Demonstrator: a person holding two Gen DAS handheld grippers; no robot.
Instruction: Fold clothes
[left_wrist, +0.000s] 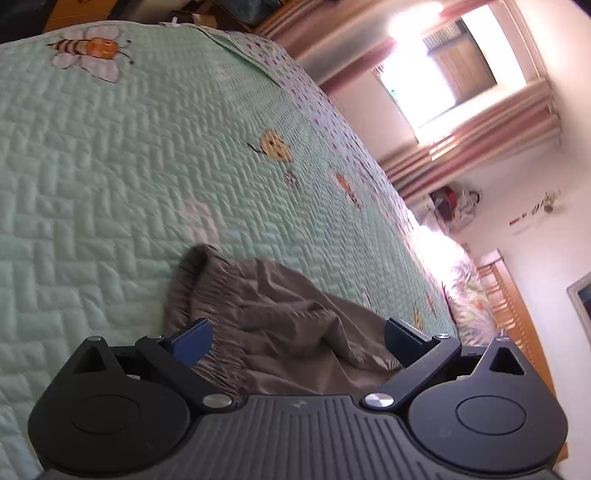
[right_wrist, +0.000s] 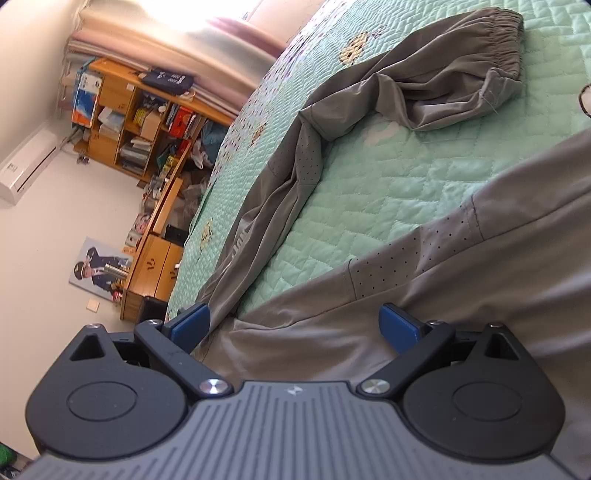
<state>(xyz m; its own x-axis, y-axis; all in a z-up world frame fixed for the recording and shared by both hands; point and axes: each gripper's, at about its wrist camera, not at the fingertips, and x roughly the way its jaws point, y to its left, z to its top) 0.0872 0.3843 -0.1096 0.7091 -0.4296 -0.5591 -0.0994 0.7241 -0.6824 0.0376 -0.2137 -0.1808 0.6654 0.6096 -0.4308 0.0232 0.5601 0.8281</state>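
On the green quilt (right_wrist: 388, 192), grey trousers (right_wrist: 424, 88) rumpled, both hand-held grippers (left_wrist: 295, 338) (right_wrist: 295, 325) wide apart, cluttered shelves (right_wrist: 140, 122) beyond.

Left wrist view: the grey trousers (left_wrist: 280, 332) are partly hidden behind the left gripper (left_wrist: 297, 341) body; the waistband's lower run is unseen. Window (left_wrist: 436, 70) overexposed, detail lost. Right wrist view: a trouser leg (right_wrist: 461, 277) is cut off at the right edge. Bookshelf (right_wrist: 140, 122) contents too small to identify.
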